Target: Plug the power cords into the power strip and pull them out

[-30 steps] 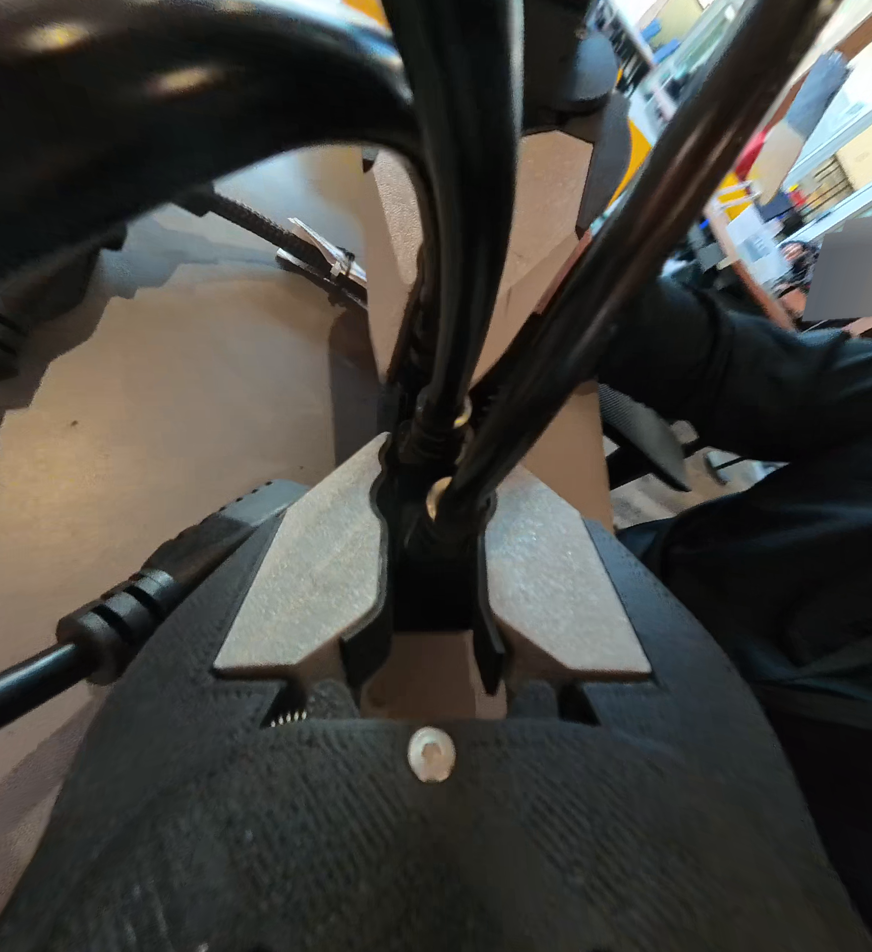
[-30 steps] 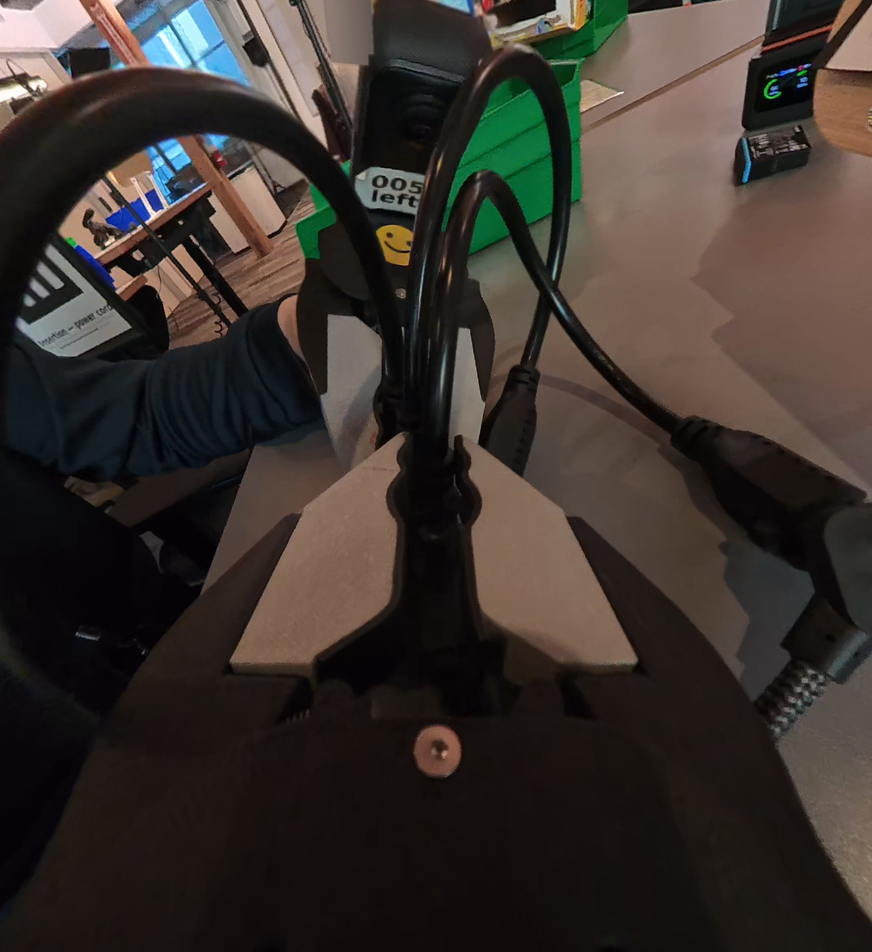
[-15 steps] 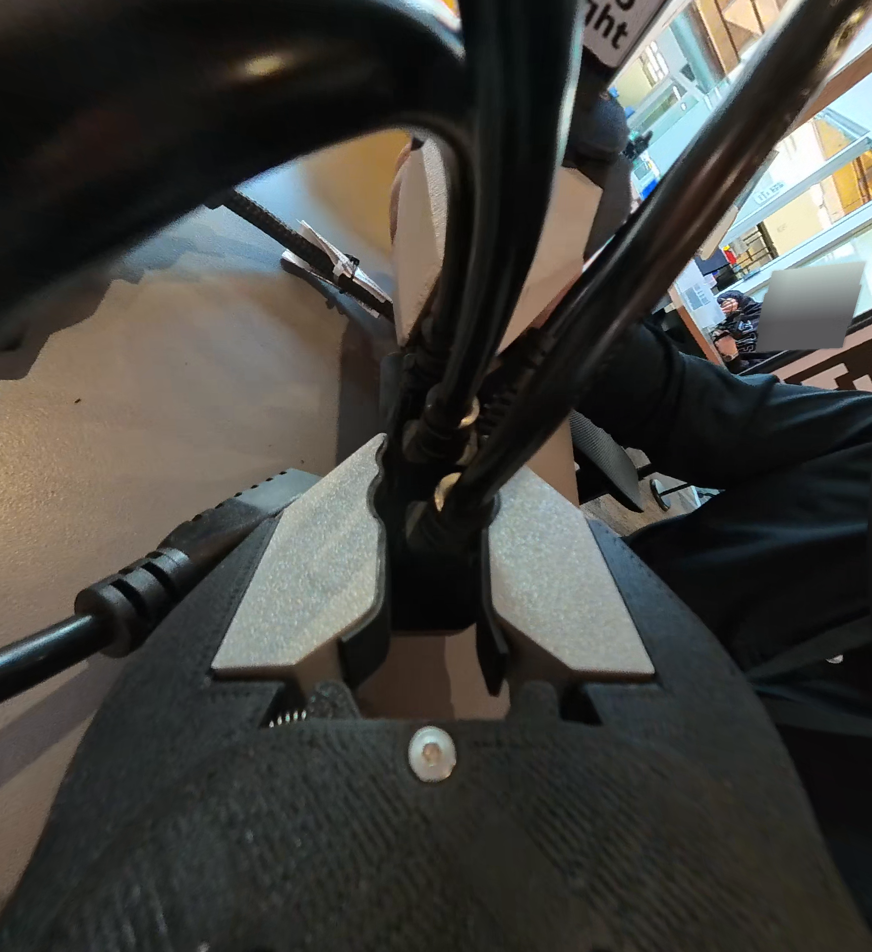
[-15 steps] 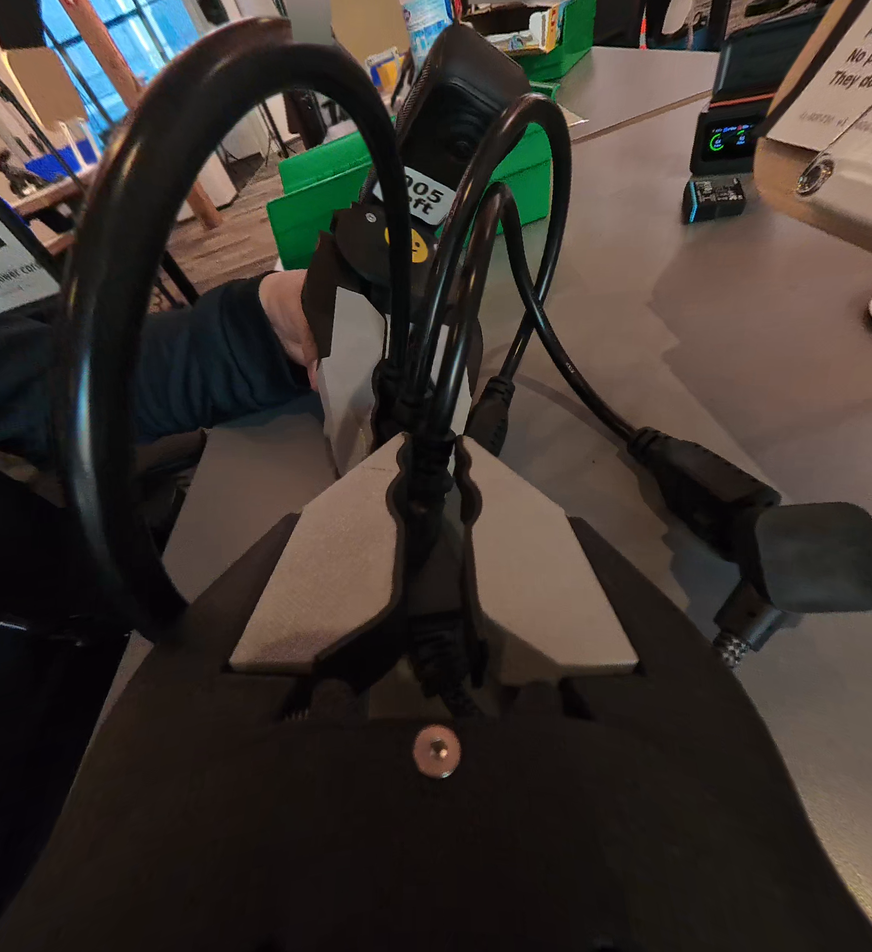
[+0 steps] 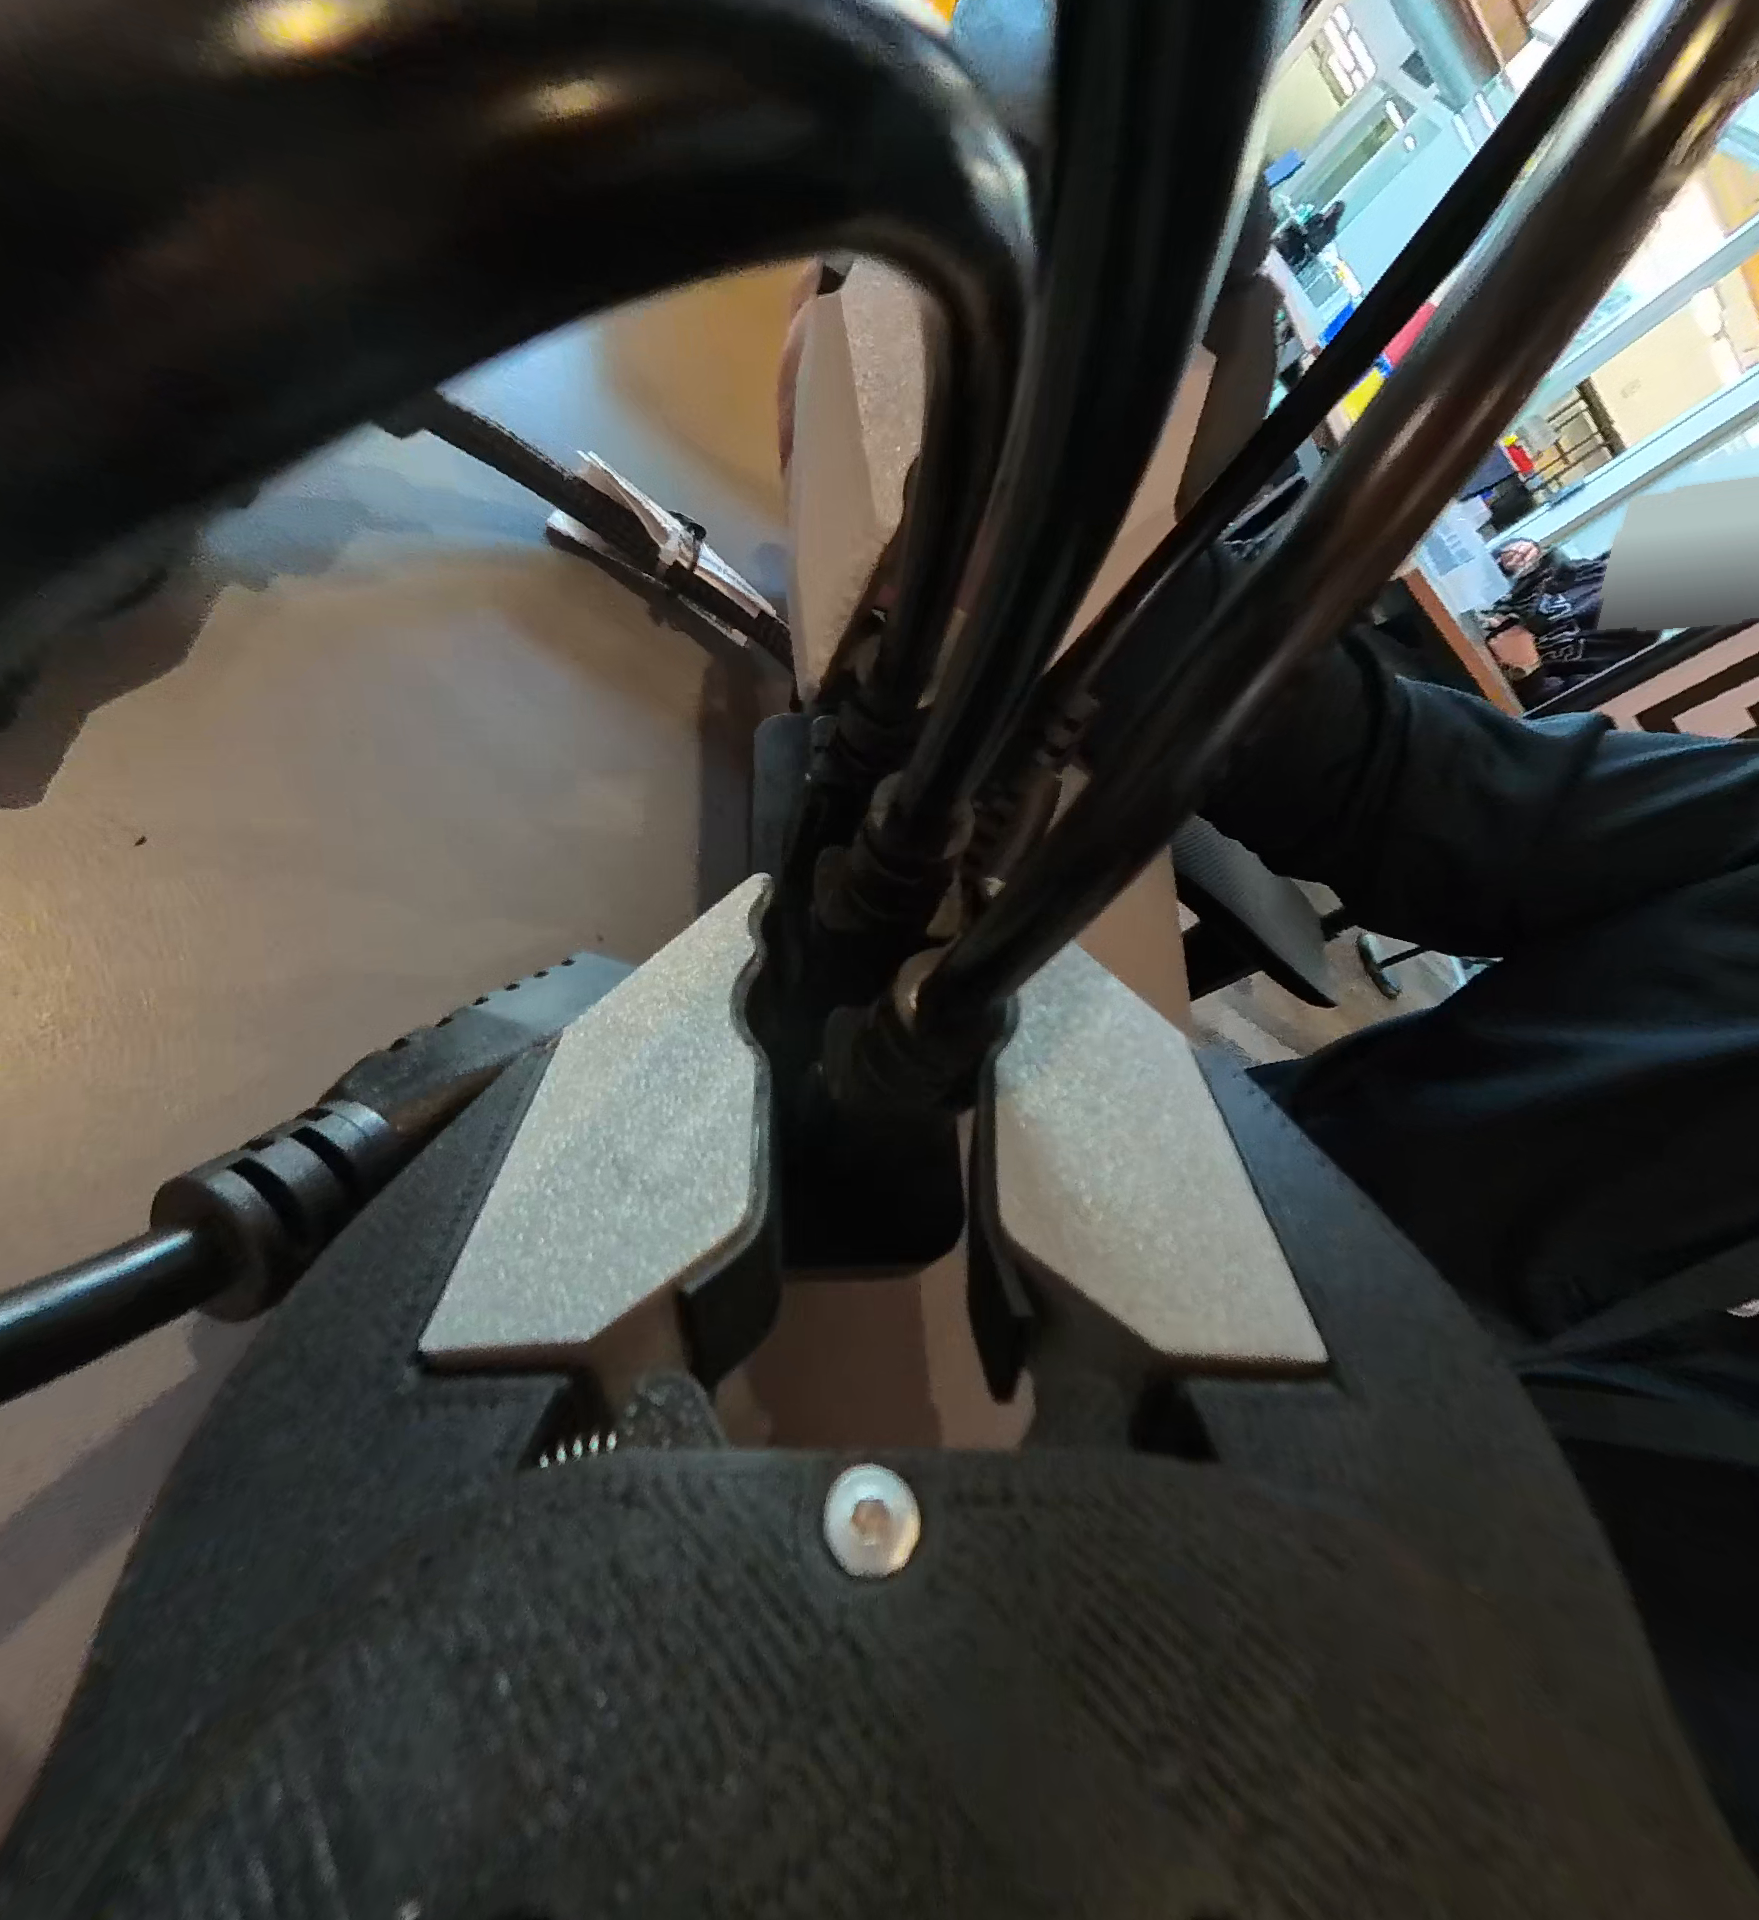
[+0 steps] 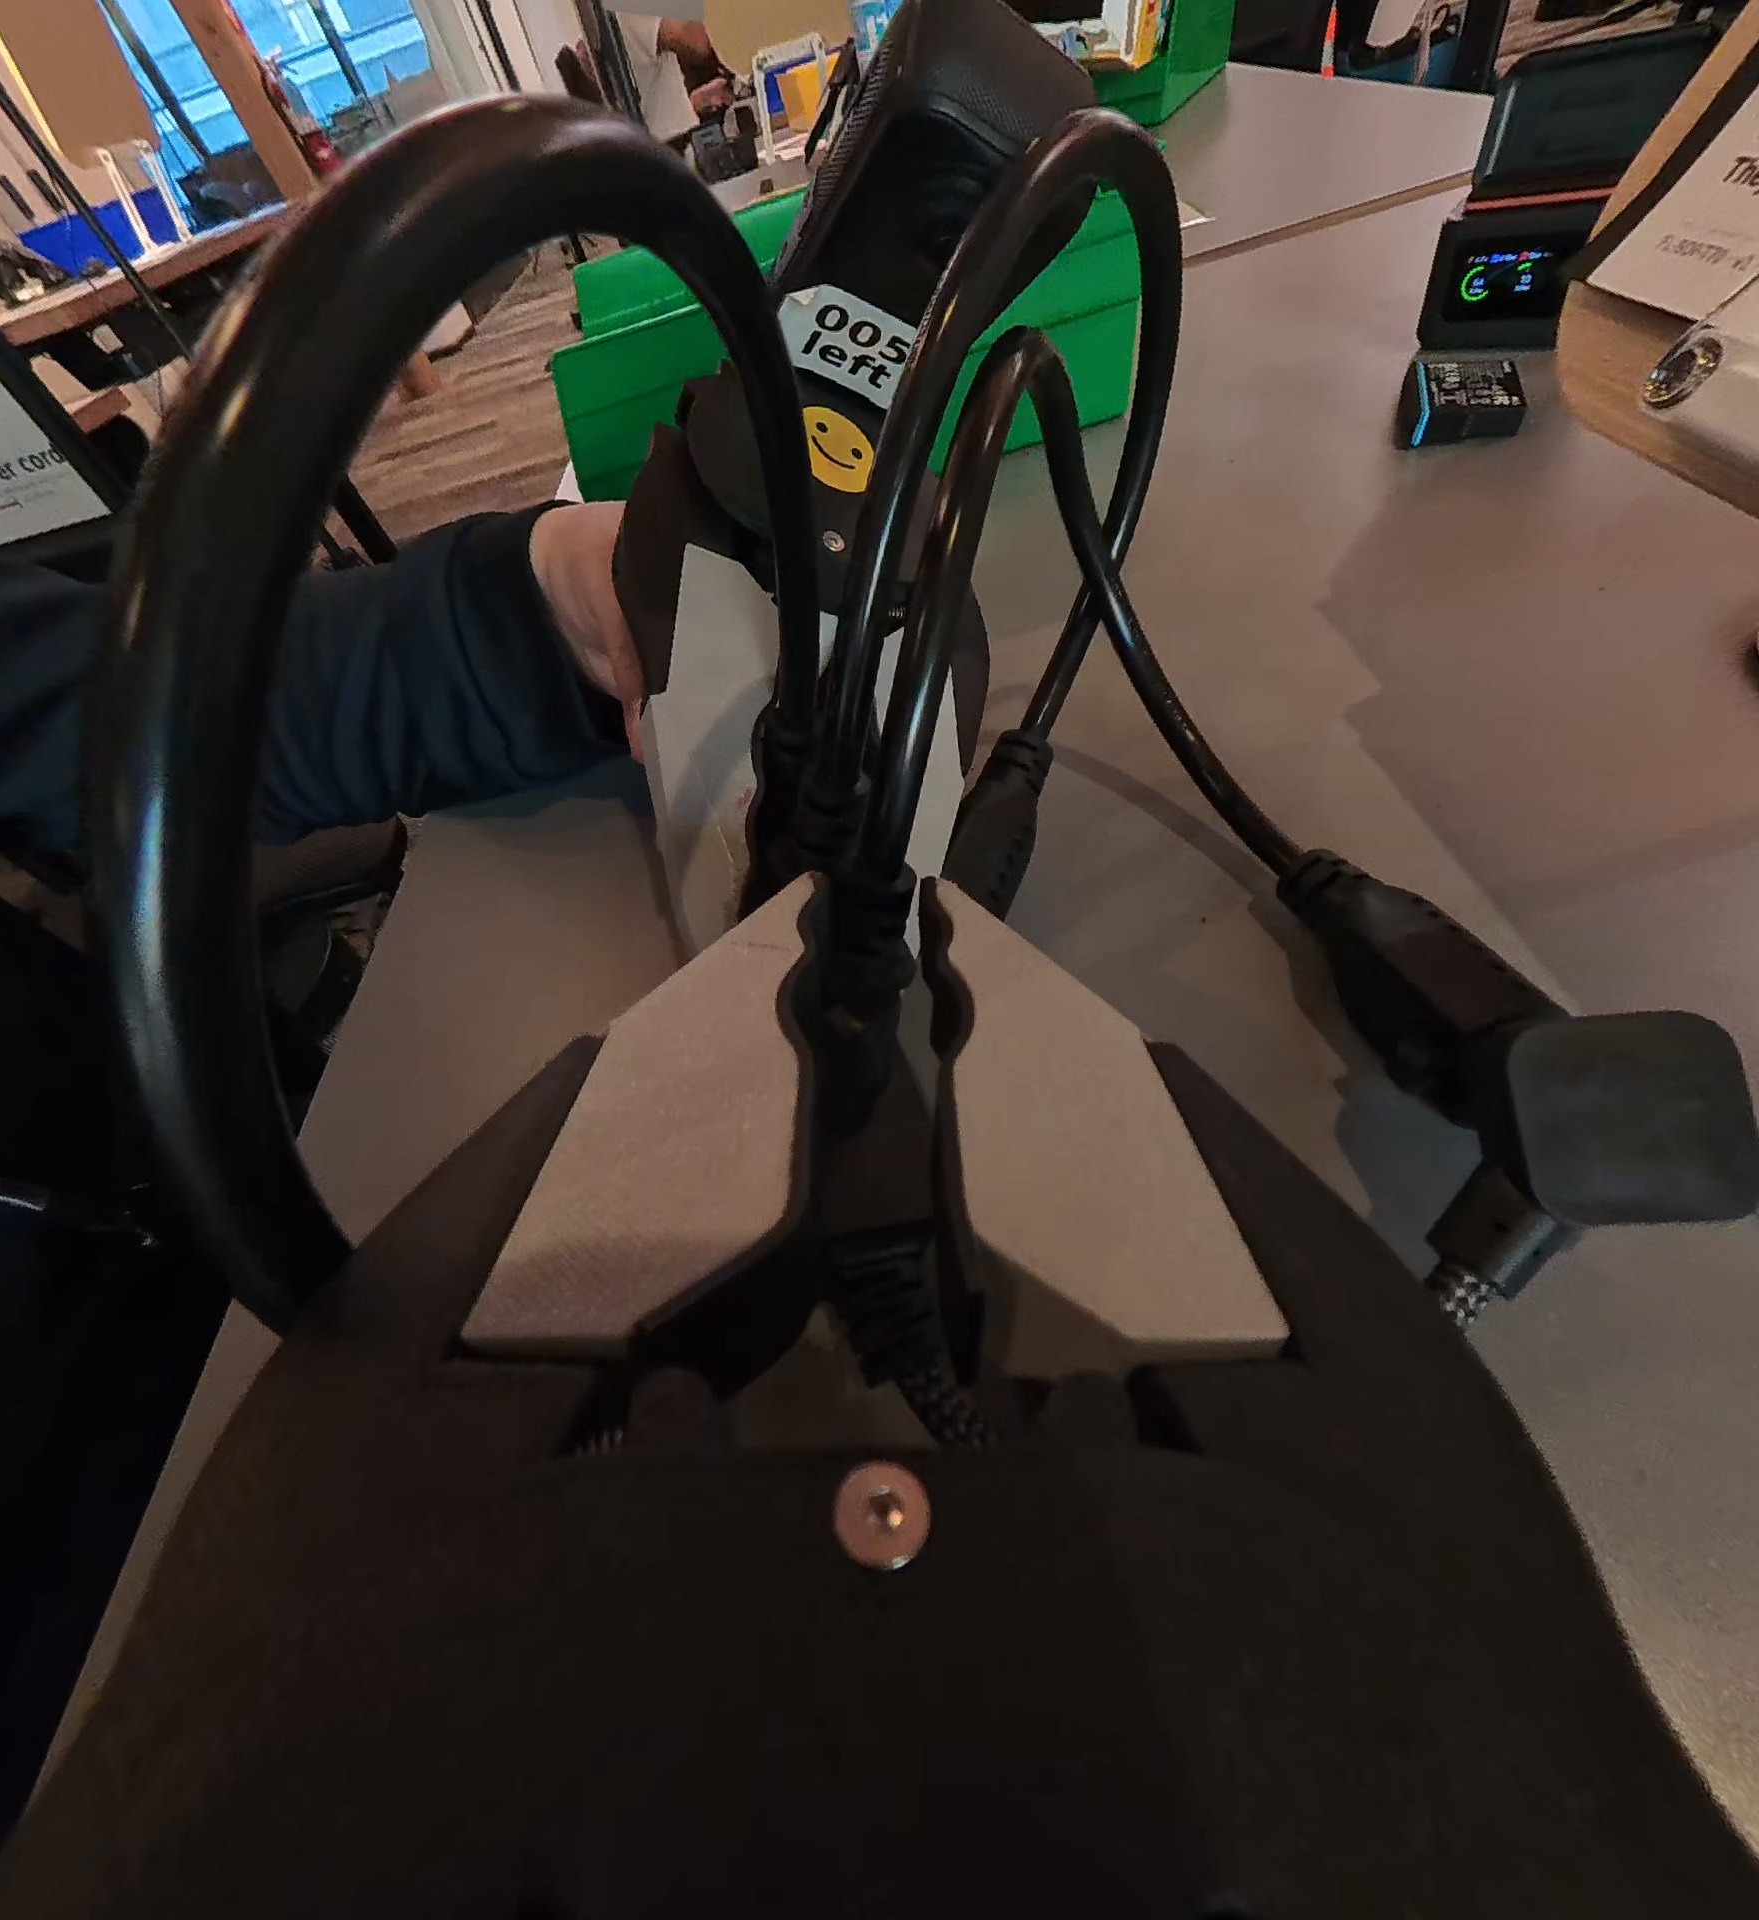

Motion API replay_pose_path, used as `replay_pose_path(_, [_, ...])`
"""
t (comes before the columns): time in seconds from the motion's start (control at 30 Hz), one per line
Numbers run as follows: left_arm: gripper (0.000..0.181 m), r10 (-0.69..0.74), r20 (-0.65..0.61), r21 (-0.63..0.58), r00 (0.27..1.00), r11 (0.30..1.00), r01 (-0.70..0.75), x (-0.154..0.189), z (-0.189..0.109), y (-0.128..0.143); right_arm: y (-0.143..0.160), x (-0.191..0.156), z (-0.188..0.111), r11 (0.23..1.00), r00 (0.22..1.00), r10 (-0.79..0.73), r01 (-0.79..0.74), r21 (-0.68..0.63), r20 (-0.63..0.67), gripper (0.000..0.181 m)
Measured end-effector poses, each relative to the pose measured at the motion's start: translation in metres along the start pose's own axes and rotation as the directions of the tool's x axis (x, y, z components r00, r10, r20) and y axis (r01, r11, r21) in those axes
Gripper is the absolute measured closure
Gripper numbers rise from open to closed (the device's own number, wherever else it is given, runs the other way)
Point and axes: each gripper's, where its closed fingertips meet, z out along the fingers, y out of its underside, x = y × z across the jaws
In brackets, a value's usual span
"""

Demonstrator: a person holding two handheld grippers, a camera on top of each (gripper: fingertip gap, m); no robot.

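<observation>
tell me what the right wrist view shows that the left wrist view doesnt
Only the right wrist view shows the green bins, a small lit screen device, a black square plug lying on the grey table, and the left gripper from outside. Only the left wrist view shows a tagged braided cable and a loose black plug lying on the table. Both show the looping black power cords, gripped from opposite sides, and a dark sleeve.

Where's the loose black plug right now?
In the right wrist view, the loose black plug lies on the grey table, right of the right gripper, beside a square black block.
</observation>
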Motion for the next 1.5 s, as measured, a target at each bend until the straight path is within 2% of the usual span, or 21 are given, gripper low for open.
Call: replay_pose_path(1.5, [0.145, 0.052, 0.026, -0.018, 0.998, 0.998, -0.052, 0.0011, 0.0027, 0.0016, 0.001, -0.0033, 0.003, 1.0, 0.999, 0.022, -0.022, 0.005, 0.035, 0.168])
